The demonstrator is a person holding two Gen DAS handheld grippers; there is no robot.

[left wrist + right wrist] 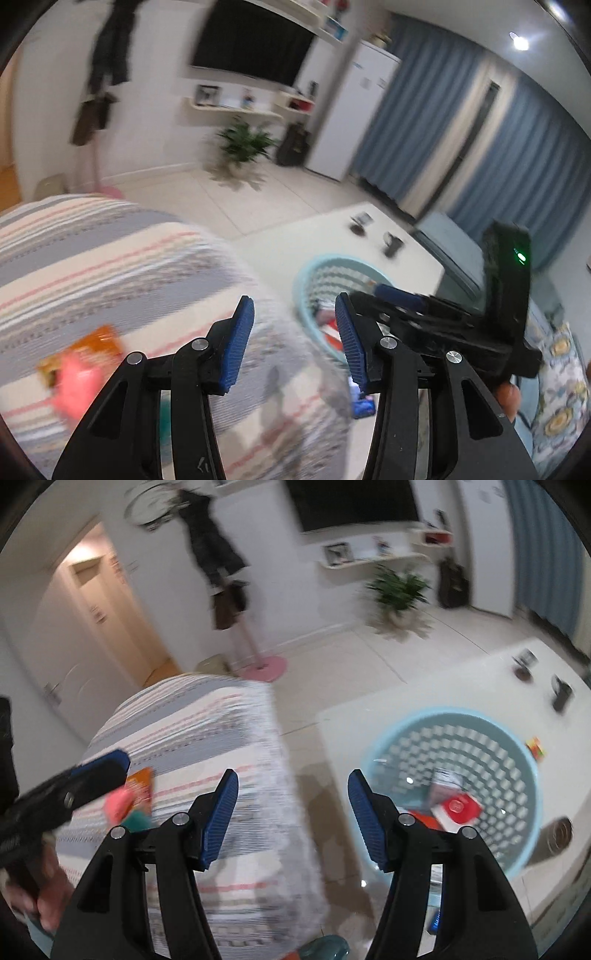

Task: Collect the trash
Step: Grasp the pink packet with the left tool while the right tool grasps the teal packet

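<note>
A light blue perforated basket (517, 746) stands on a white low table (480, 672) and holds red-and-white packets (458, 806); it also shows in the left wrist view (306, 273). An orange wrapper (99, 338) and a pink wrapper (75, 384) lie on the striped bed cover (110, 258); they also show in the right wrist view, the orange wrapper (142, 777) and the pink wrapper (118, 803). My left gripper (295, 339) is open and empty over the bed edge. My right gripper (293, 819) is open and empty between bed and basket.
Two dark cups (561, 696) and a small colourful cube (537, 747) sit on the table. A potted plant (399, 590), a coat stand with a pink base (264, 664) and blue curtains (424, 122) stand beyond. Tiled floor (306, 768) runs between bed and table.
</note>
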